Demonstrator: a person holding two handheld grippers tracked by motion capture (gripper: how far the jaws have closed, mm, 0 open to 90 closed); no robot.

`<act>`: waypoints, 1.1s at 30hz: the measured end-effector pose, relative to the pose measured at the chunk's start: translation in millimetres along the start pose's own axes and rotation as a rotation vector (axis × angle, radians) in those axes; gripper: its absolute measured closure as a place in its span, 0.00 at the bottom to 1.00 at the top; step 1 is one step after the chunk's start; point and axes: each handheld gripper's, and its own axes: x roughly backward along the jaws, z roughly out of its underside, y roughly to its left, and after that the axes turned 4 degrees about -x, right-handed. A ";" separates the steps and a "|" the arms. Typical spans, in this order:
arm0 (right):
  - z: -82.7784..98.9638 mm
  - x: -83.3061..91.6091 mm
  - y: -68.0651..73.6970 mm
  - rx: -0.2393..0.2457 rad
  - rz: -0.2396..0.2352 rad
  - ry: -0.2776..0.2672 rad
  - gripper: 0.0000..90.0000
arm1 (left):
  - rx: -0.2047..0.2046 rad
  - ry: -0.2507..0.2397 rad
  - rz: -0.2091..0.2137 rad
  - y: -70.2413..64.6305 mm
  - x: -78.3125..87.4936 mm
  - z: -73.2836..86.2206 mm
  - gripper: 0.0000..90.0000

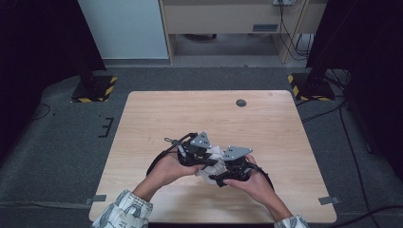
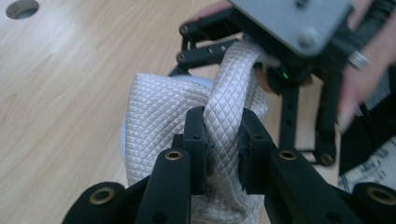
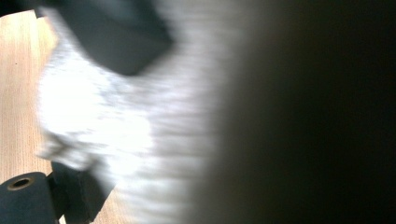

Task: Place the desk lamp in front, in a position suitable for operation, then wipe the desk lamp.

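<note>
Left tool [image 2: 223, 140] is clamped on a twisted strand of the white quilted cloth [image 2: 159, 112], held over the near middle of the surface [image 1: 157, 114]. Right tool [image 1: 227, 176] sits just beside it, the cloth bunched between the two; its own view is blurred, so I cannot tell how its jaws stand.

There are two hand-held grippers — a left one [image 1: 209, 159] and a right one [image 1: 219, 176] — two hands, one white quilted cloth [image 2: 163, 112], and one worktop [image 1: 199, 114] with one round hole [image 1: 241, 102].
</note>
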 end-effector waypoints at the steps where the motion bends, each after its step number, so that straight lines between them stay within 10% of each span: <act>1: 0.1 0.2 -0.1 -0.001 0.000 0.000 0.10 | 0.002 -0.004 -0.010 1.8 -2.4 -2.1 0.84; 8: 0.0 -0.2 0.2 -0.004 0.002 0.002 0.10 | 0.018 0.019 -0.065 16.3 -3.3 -5.1 0.84; 17: -0.7 -0.7 0.3 -0.003 0.000 0.002 0.10 | 0.002 0.014 0.007 0.0 7.6 6.0 0.84; 25: 0.0 -0.3 0.2 -0.003 0.003 0.002 0.10 | 0.016 0.023 -0.091 12.4 -0.3 -1.7 0.84; 33: -0.7 -0.8 0.5 -0.004 0.004 0.004 0.10 | -0.011 0.033 0.003 -4.5 15.2 11.4 0.84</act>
